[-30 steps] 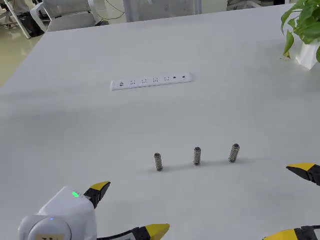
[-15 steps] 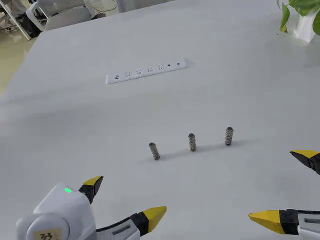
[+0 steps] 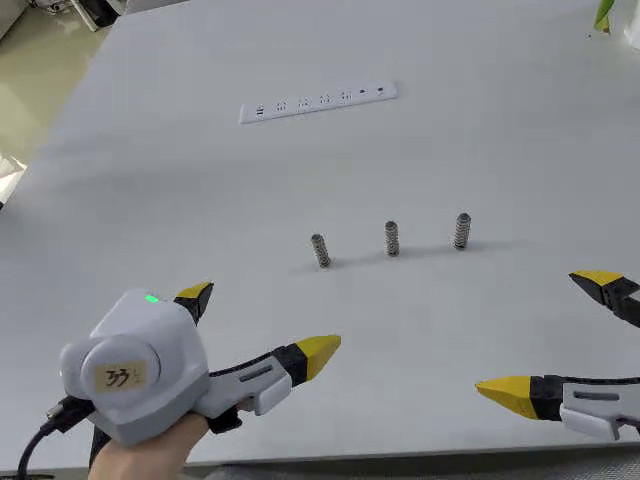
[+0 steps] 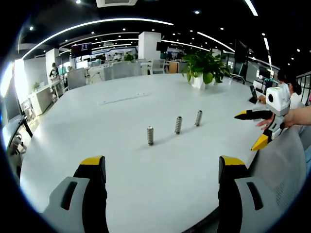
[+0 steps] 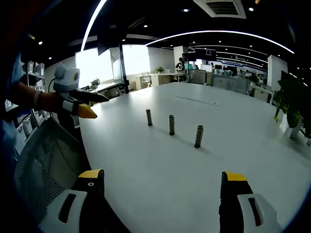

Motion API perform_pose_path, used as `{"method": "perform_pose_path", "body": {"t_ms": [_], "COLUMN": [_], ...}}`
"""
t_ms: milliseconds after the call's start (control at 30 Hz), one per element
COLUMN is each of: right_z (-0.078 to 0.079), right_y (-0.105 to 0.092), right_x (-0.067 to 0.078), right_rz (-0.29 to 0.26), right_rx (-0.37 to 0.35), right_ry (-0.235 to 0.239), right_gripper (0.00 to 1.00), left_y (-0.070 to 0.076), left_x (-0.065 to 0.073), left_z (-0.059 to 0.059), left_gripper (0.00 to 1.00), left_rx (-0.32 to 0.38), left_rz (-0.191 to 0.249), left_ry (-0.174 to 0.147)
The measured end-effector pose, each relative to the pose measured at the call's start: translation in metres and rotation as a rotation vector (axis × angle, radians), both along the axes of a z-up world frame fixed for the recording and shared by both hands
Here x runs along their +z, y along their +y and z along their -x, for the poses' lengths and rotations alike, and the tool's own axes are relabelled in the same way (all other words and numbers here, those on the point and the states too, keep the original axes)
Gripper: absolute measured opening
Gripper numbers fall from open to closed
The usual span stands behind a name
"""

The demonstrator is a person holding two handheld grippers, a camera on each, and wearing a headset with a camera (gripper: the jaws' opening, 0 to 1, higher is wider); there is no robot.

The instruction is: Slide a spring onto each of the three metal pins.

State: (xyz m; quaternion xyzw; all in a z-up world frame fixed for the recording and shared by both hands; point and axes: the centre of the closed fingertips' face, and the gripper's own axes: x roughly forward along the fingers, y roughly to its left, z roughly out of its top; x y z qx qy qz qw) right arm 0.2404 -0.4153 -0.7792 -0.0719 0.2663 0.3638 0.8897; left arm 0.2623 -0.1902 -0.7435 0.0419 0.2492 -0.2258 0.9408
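Worktop (image 3: 150, 200): pale grey, carrying a row of three pins at mid-frame.
Left tool (image 3: 262, 318): lower left of the head view, jaws spread, nothing between them.
Right tool (image 3: 545, 332): lower right, likewise spread and empty.
Pins (image 3: 392, 238): upright, side by side, each seemingly already sleeved in a spring (image 3: 462, 230) — above and between both tools, well apart from them; leftmost nearer the left, rightmost nearer the right.

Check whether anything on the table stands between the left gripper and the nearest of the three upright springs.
Nothing visible does. Bare table is all that lies between the open left gripper and the nearest spring. The power strip lies farther off, past that spring.
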Motion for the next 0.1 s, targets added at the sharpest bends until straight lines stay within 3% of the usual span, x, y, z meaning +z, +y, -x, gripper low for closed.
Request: {"method": "perform_pose_path", "body": {"t_ms": [33, 100], "right_z": [-0.0022, -0.0085], "right_y": [0.0003, -0.0018], "right_x": [0.0028, 0.0088], "right_rz": [-0.006, 0.000], "right_rx": [-0.004, -0.016], "right_ry": [-0.015, -0.063], "right_gripper": [0.99, 0.99], "left_y": [0.0006, 0.0013], "left_x": [-0.0019, -0.0057], "left_z": [0.0022, 0.0057], "left_gripper": [0.96, 0.96], "left_rx": [-0.003, -0.003], "left_rz": [-0.015, -0.018], "left_ry": [-0.019, -0.025]}}
